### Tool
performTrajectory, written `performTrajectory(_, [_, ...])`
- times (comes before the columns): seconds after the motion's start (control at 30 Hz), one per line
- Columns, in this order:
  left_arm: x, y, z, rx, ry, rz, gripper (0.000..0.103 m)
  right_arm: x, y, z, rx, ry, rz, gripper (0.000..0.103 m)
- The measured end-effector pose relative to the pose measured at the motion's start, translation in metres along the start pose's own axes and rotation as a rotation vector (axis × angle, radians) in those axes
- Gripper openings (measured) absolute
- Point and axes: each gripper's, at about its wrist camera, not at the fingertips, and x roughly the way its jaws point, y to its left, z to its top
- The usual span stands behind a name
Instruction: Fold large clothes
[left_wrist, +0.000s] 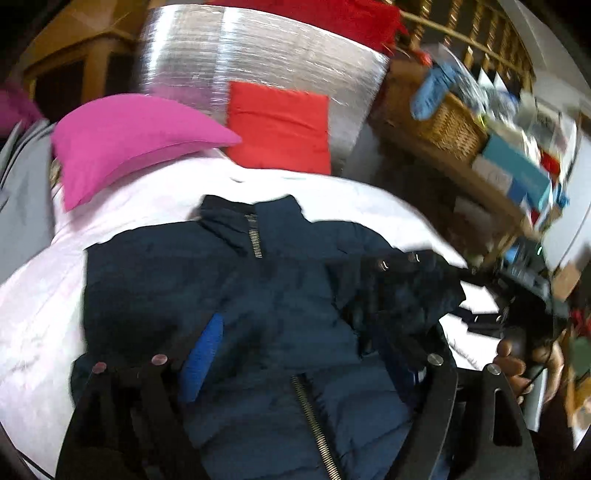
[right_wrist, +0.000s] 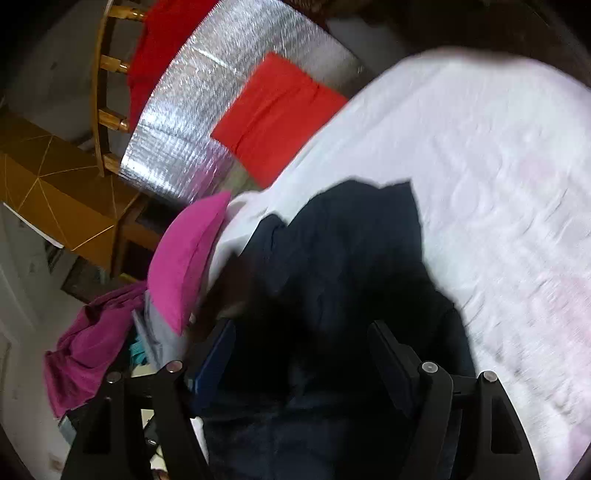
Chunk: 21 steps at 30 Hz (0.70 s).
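- Navy jacket (left_wrist: 280, 295): flat on white bed cover (left_wrist: 44, 314), zipper up, collar toward pink pillow (left_wrist: 125, 140).
- Left gripper (left_wrist: 306, 354): jaws wide, nothing pinched, above jacket front.
- Right gripper (right_wrist: 303, 354): jaws wide, straddling dark jacket fabric; grip on it unclear.

The left gripper (left_wrist: 299, 354) is showing matte black linkage arms pinned with round silver rivets, and a bright blue pad is lining its left finger (left_wrist: 202, 358). The right gripper (right_wrist: 301, 363) is wearing the same black arms, silver rivets and dark blue pads (right_wrist: 216, 363). A bare hand (left_wrist: 517, 363) is showing no sleeve
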Motion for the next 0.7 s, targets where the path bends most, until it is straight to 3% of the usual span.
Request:
performTrajectory(0.17, [0.0,0.082,-0.008,-0.273,0.007,0.135,0.084,0.015,-0.009,-0.006,0.08,0.041,0.03,0.077])
performTrajectory(0.27, [-0.002,0.119,-0.017,-0.421,0.017,0.18,0.084,0.021,-0.019,-0.006,0.137,0.051,0.068,0.077])
performTrajectory(0.4, [0.01,0.131,-0.026,-0.445,0.056,0.268,0.083,0.012,-0.026,-0.003,0.212,-0.013,0.215,0.079])
performTrajectory(0.47, [0.024,0.13,-0.031,-0.449,0.098,0.277,0.077,0.014,-0.026,-0.002,0.225,-0.016,0.245,0.083])
performTrajectory(0.6, [0.027,0.122,-0.039,-0.428,0.133,0.297,0.063,0.034,-0.027,-0.006,0.239,0.032,0.195,0.087])
performTrajectory(0.7, [0.028,0.122,-0.041,-0.412,0.133,0.313,0.054,0.048,-0.027,-0.005,0.222,0.055,0.116,0.083])
